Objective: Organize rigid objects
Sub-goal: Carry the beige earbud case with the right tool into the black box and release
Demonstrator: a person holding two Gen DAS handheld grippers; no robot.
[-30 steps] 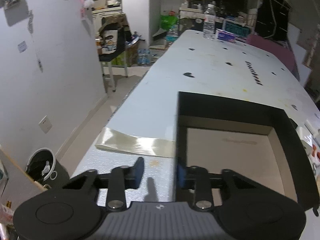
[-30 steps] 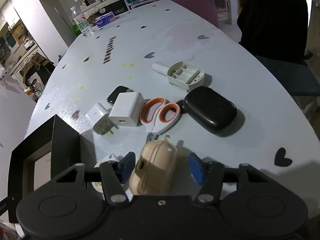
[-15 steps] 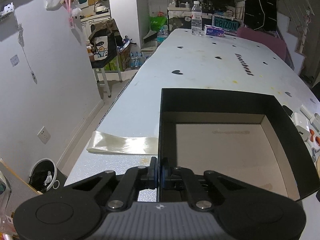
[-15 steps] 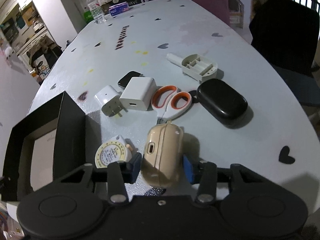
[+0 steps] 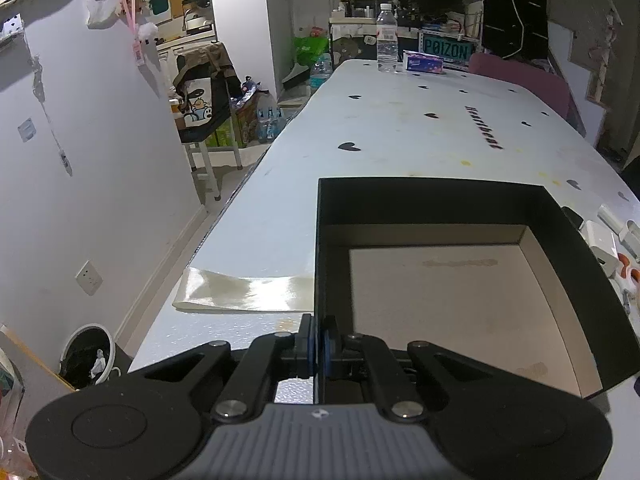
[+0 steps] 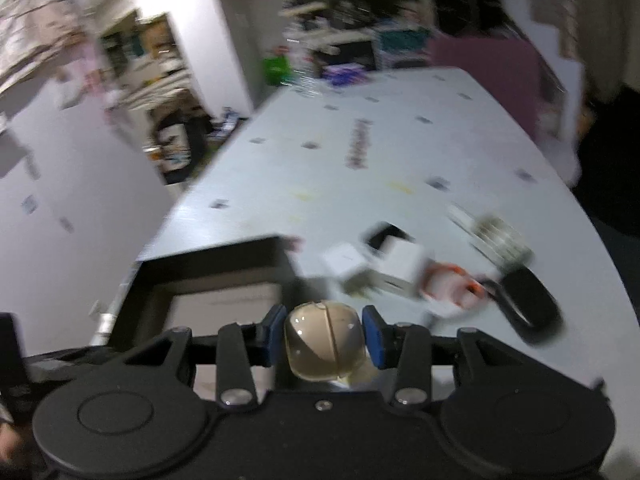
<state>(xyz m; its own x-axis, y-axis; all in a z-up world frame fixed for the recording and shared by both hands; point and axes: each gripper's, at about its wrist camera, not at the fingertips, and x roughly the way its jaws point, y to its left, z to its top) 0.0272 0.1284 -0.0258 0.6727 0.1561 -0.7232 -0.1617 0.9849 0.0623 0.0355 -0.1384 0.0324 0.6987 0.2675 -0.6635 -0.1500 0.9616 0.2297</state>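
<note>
A black open box [image 5: 440,196] with a pale floor sits on the white table. My left gripper [image 5: 318,350] is shut on the box's near left wall. My right gripper [image 6: 325,334] is shut on a beige earbud case [image 6: 325,344] and holds it lifted, beside the box [image 6: 216,264]. This view is blurred. Two white chargers [image 6: 376,264], orange-handled scissors [image 6: 452,284], a black case [image 6: 528,300] and a white battery holder [image 6: 496,236] lie on the table to the right of the box.
A water bottle [image 5: 387,38] and a small carton [image 5: 424,60] stand at the table's far end. A strip of shiny tape [image 5: 248,290] lies left of the box. A wall and a bin [image 5: 88,356] are off the table's left edge.
My left gripper closed on the box wall. My right gripper closed on the beige case, lifted it off the table and is swinging left toward the box.
</note>
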